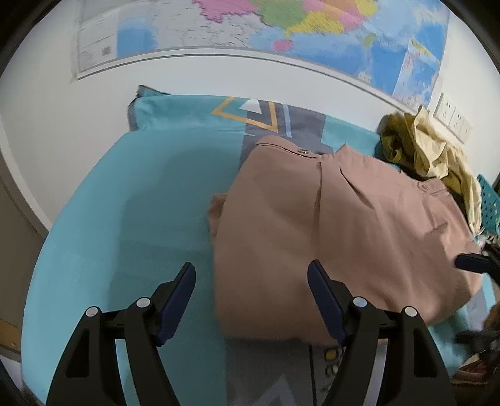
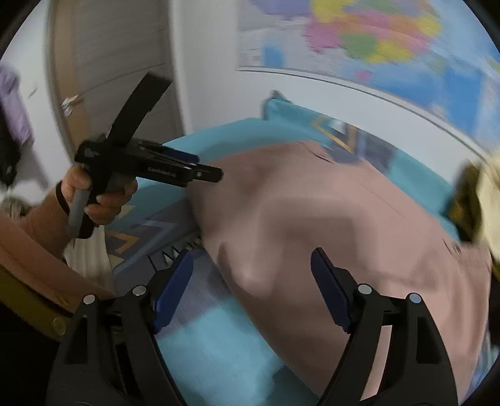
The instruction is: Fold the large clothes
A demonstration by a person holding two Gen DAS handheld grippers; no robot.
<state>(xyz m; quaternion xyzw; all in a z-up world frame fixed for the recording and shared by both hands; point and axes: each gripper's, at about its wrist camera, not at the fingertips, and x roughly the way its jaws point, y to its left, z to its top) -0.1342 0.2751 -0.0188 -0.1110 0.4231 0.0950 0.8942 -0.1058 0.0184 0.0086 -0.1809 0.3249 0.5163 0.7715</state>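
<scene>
A dusty-pink garment lies folded on the teal bed; its waistband with a metal button faces the wall. It also shows, blurred, in the right wrist view. My left gripper is open and empty, hovering above the garment's near left edge. My right gripper is open and empty above the garment's near side. The left gripper, held in a hand, appears at the left of the right wrist view. The right gripper's tip shows at the right edge of the left wrist view.
A crumpled yellow-olive garment lies at the bed's far right. A teal patterned pillow rests against the white wall under a map. A door stands left of the bed. Wall sockets are at the right.
</scene>
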